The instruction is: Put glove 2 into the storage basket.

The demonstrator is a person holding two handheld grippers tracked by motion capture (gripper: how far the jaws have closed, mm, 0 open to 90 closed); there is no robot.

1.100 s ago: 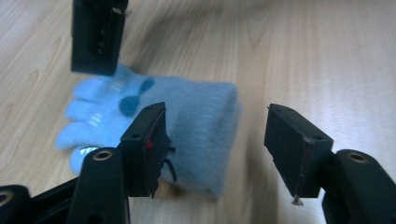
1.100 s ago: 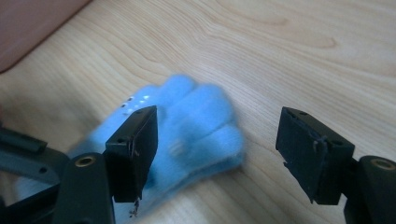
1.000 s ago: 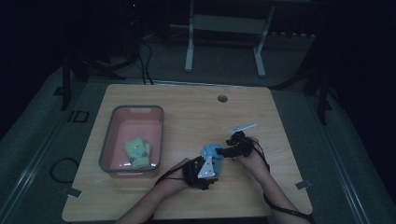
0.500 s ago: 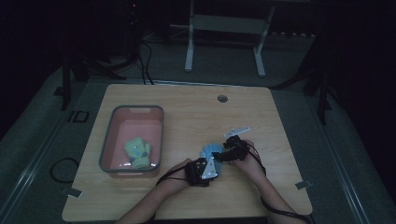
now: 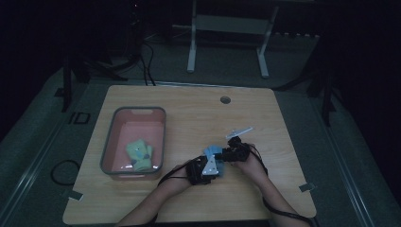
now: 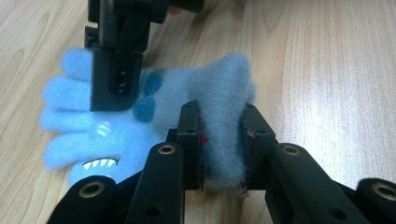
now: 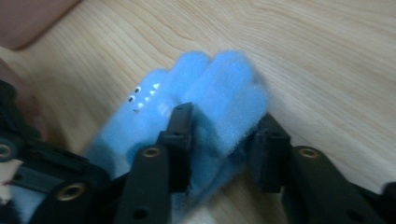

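My left gripper (image 6: 223, 149) clamps cuff end of blue glove (image 6: 154, 116), fleece squeezed tight between pads. My right gripper (image 7: 224, 140) has just been closing, jaws now around glove's finger end, pads pressing fluffy fabric. Both grippers meet on table (image 5: 283, 123), near edge, right of centre. Grey bin (image 5: 109, 142) sits well apart at left, green glove (image 5: 139, 153) inside.

Grey bin (image 5: 108, 152), pink inside, well apart from the jaws on the wooden table (image 5: 189, 113). Green glove (image 5: 139, 154) lies in it. Round hole (image 5: 225, 100) beyond the jaws.
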